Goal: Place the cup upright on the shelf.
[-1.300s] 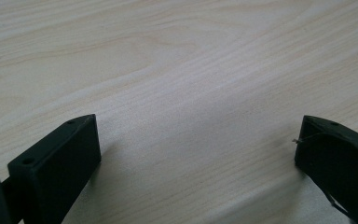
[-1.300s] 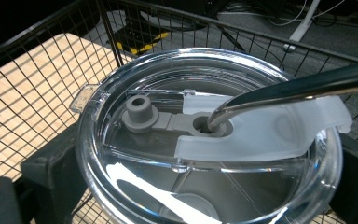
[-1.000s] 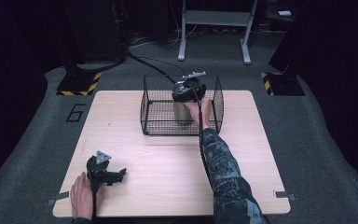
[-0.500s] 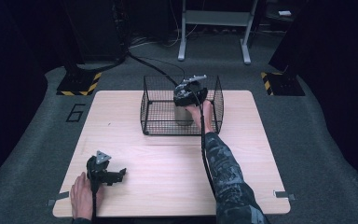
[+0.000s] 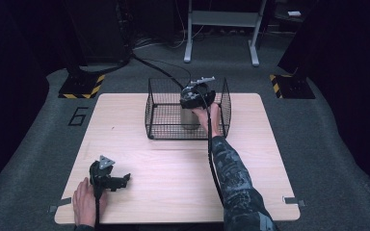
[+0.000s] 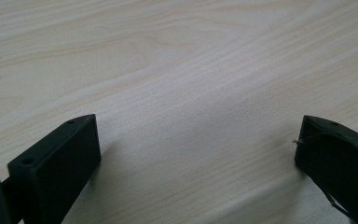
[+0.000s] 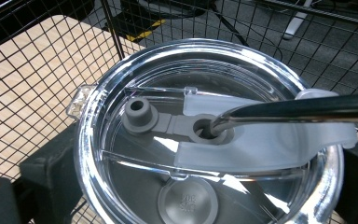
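While upright in basket (image 5: 159,113) | tumbler (image 5: 189,118) clamped by right tongs (image 5: 195,98) | left tongs (image 5: 118,182) apart

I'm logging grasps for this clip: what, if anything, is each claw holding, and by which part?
The right claw grips the steel tumbler just under its clear lid, inside the wire basket. The left claw is open, holding nothing.

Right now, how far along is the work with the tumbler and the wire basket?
The tumbler stands inside the wire basket, lid on, with a metal straw through it. In hand: the right gripper sits at the tumbler's top, its jaws on either side of the lid. Left: whether it is placing or lifting cannot be told. The left gripper rests open on the table, idle.
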Tool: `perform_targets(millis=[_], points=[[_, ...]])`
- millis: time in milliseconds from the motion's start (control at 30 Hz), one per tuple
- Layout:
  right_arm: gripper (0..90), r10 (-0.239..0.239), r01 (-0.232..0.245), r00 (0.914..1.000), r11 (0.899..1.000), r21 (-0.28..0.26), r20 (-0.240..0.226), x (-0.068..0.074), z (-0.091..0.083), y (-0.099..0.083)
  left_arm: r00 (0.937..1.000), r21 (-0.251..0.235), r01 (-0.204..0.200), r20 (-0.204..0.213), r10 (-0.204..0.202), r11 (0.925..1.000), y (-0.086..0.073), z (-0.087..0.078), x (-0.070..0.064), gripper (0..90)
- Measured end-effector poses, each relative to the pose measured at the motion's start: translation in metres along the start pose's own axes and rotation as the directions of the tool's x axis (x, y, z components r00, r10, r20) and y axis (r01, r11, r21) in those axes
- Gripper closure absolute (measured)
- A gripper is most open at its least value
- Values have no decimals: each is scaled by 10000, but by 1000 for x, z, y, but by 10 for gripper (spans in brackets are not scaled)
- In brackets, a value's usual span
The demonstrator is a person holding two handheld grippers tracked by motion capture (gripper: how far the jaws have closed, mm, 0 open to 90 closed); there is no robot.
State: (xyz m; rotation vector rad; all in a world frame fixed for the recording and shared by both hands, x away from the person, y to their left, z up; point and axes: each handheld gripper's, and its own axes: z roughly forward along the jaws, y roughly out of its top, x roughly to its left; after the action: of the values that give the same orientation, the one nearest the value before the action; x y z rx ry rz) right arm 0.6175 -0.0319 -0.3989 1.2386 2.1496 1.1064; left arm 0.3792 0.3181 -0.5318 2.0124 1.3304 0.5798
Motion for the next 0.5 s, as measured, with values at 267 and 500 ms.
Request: perform_targets(millis=[267,500], points=[[9,55,-56,10000,9995,325,56,0,-2,3,10000,-18,22,0,-22,10000,0,0,0,0],[0,381,-379,9993,9986,362,-66,-2,-20,8,10000,1,25,-14,-25,10000,0,0,0,0]])
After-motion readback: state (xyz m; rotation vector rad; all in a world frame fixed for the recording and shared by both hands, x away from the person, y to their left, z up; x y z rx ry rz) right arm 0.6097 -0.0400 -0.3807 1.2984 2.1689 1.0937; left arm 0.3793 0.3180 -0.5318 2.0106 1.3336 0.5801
